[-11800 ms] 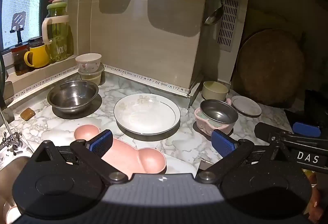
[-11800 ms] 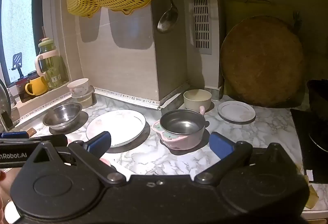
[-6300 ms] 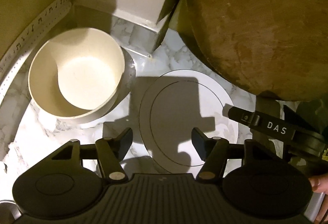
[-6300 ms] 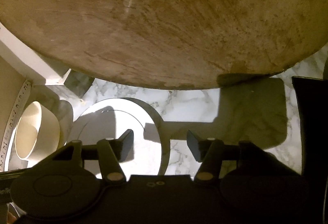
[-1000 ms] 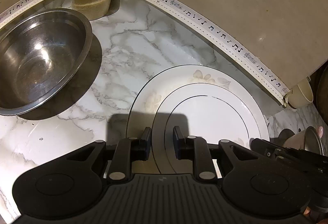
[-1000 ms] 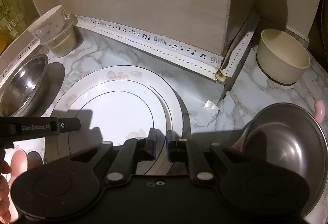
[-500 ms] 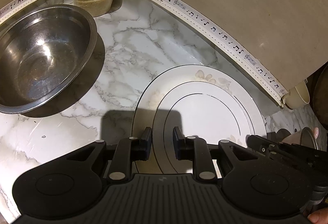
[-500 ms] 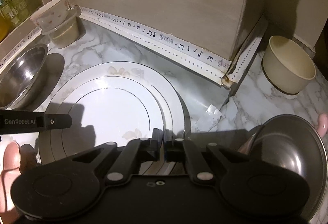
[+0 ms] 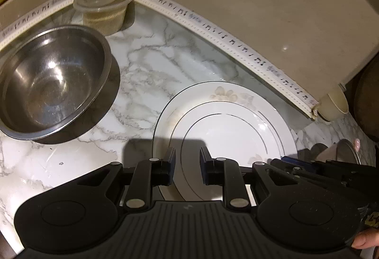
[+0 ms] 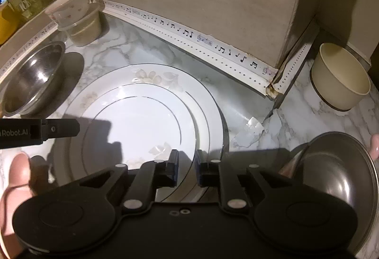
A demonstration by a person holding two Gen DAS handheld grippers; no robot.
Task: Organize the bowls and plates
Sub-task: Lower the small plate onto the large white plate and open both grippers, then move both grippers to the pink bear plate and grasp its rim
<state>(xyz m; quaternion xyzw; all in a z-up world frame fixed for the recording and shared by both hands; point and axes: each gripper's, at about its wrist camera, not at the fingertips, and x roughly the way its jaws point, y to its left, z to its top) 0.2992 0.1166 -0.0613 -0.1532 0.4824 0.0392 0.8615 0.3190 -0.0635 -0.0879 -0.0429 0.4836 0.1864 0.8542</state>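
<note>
On the tabletop (image 9: 146, 62) from the left: the steel bowl (image 9: 51, 81) sits unsorted; the small plate (image 10: 132, 126) lies stacked in the large plate (image 10: 208, 102), both tongs (image 9: 186, 165) (image 10: 186, 167) slightly parted over its near rim; the cream bowl (image 10: 340, 76) remains.

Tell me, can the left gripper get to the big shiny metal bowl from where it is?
Probably yes. The left gripper has its jaws slightly apart over the near rim of the small plate, holding nothing. The metal bowl sits to its left across bare marble, with nothing standing between them.
</note>
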